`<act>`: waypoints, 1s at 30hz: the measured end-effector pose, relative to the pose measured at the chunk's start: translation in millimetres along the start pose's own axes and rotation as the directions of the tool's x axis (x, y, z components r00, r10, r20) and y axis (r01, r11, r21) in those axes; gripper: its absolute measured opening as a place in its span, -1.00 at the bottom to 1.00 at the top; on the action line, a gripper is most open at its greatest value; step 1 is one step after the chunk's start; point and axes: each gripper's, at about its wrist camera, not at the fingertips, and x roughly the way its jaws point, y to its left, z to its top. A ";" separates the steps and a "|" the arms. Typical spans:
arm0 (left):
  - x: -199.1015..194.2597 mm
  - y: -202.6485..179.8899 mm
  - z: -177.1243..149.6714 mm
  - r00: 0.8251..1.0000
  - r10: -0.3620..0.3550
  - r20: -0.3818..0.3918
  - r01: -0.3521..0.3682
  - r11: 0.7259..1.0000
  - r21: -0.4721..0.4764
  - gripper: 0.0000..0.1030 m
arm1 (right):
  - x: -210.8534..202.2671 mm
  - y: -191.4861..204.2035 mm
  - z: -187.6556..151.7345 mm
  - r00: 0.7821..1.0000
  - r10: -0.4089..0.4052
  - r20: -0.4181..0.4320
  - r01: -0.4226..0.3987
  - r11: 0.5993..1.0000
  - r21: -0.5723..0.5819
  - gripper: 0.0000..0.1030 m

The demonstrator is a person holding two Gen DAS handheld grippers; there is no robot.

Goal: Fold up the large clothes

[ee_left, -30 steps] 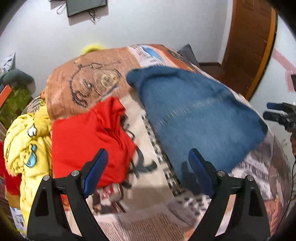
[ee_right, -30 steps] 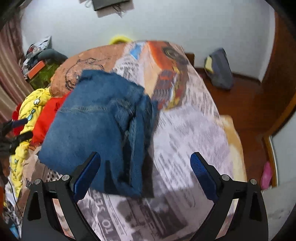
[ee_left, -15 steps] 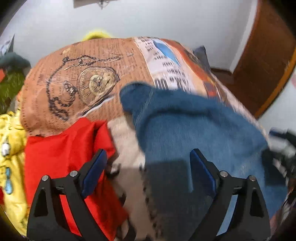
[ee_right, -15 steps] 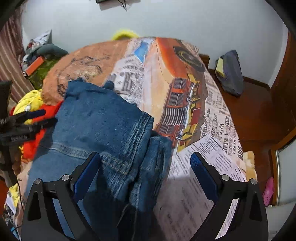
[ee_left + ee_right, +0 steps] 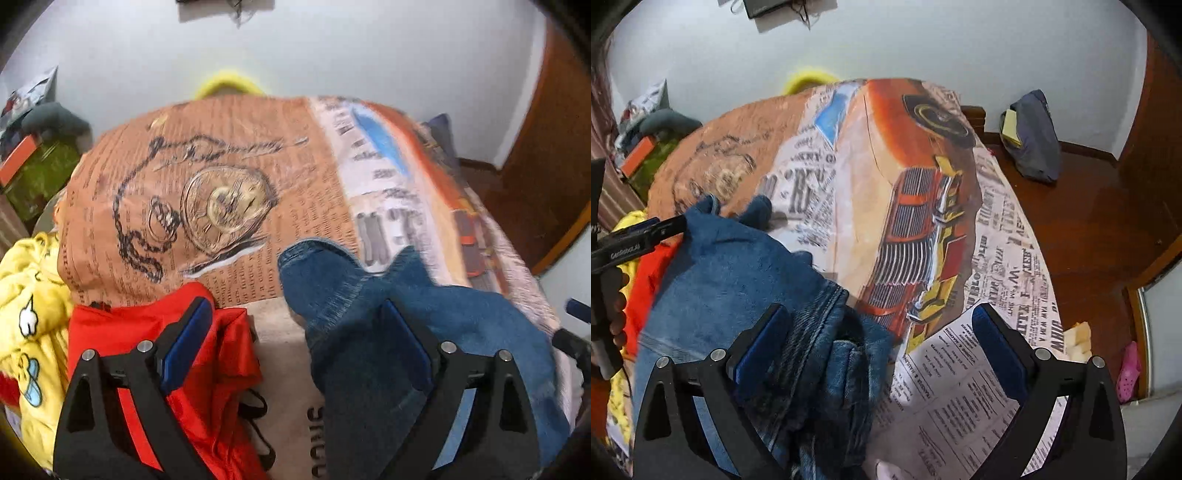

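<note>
jeans [image 5: 424, 332] folded on bedspread [image 5: 221, 192] | red garment [image 5: 207, 354] beside | bedspread's far half bare

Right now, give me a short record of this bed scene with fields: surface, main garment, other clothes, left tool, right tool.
surface: bed under a newspaper-and-car print blanket
main garment: folded blue denim jeans, lying on the blanket
other clothes: red fabric garment left of the jeans; yellow cartoon-print garment further left
left tool: open, empty, over the jeans' left edge
right tool: open, empty, over the jeans' right edge
</note>
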 end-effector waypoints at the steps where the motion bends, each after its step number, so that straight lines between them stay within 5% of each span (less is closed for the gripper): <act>1: -7.5 0.9 -0.7 1.000 -0.023 0.004 0.023 1.000 0.005 0.81 | -5.6 0.0 -1.1 1.000 0.016 0.008 -0.016 1.000 0.001 0.91; 5: -38.4 -3.2 -18.7 0.997 -0.081 -0.002 0.081 0.995 0.058 0.81 | -29.4 3.5 -12.9 0.997 0.073 0.032 -0.072 0.997 -0.013 0.93; 11: -57.7 -12.6 -63.2 0.982 -0.171 -0.081 0.178 0.981 0.079 0.81 | -23.0 8.2 -37.8 0.984 0.172 -0.049 -0.172 0.985 0.008 0.93; 13: -54.0 -11.5 -78.7 0.966 -0.222 -0.131 0.229 0.973 0.041 0.81 | -14.5 7.4 -50.8 0.973 0.212 -0.097 -0.209 0.977 0.038 0.93; 18: -34.5 -9.7 -112.0 0.879 -0.410 -0.245 0.400 0.912 -0.092 0.82 | 7.4 -0.4 -70.7 0.951 0.262 -0.167 -0.247 0.963 0.105 0.94; 22: -15.1 -4.8 -118.2 0.827 -0.495 -0.267 0.453 0.868 -0.205 0.90 | 32.8 -12.5 -65.4 0.892 0.394 -0.220 -0.341 0.908 0.243 0.94; 25: 4.1 -1.7 -116.9 0.783 -0.557 -0.276 0.483 0.825 -0.295 0.90 | 44.8 -11.8 -54.3 0.873 0.433 -0.226 -0.380 0.893 0.242 0.99; 27: 11.7 -3.2 -113.8 0.777 -0.569 -0.268 0.487 0.814 -0.315 0.91 | 48.2 -9.9 -49.6 0.871 0.440 -0.220 -0.388 0.889 0.242 1.00; 30: 15.0 -13.3 -107.0 0.794 -0.544 -0.273 0.475 0.834 -0.281 0.93 | 56.9 -8.4 -43.8 0.863 0.460 -0.211 -0.406 0.878 0.252 1.00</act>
